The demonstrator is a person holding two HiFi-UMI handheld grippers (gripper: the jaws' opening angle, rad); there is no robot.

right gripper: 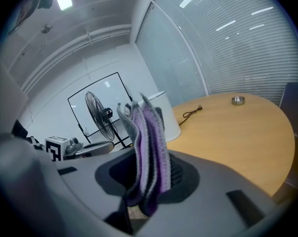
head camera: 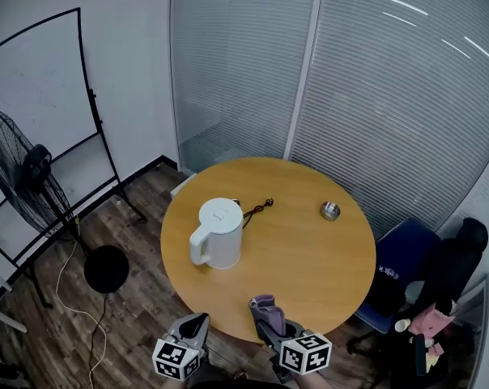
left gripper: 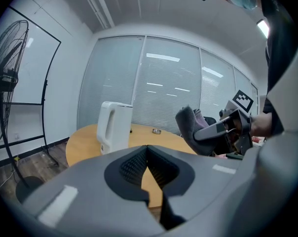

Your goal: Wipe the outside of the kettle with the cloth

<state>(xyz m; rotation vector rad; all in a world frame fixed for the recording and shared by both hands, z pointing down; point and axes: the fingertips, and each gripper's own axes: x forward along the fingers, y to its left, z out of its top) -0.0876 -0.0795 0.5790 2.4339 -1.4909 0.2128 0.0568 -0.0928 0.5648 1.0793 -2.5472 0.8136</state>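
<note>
A white electric kettle (head camera: pixel 218 233) stands on the left half of the round wooden table (head camera: pixel 309 258), handle toward me; it also shows as the kettle (left gripper: pixel 114 125) ahead of the left gripper. My right gripper (head camera: pixel 265 306) hovers at the table's near edge, shut on a grey and purple cloth (right gripper: pixel 146 147) that sticks up between its jaws and hides part of the kettle (right gripper: pixel 171 120). My left gripper (head camera: pixel 199 322) is just off the near edge, left of the right one; its jaws are shut with nothing in them (left gripper: pixel 148 149). Both are short of the kettle.
A small metal dish (head camera: pixel 330 211) sits at the table's far right, and a dark cord with a plug (head camera: pixel 259 207) lies behind the kettle. A standing fan (head camera: pixel 30 177) and a whiteboard frame are on the left. A blue chair (head camera: pixel 402 274) stands at the right.
</note>
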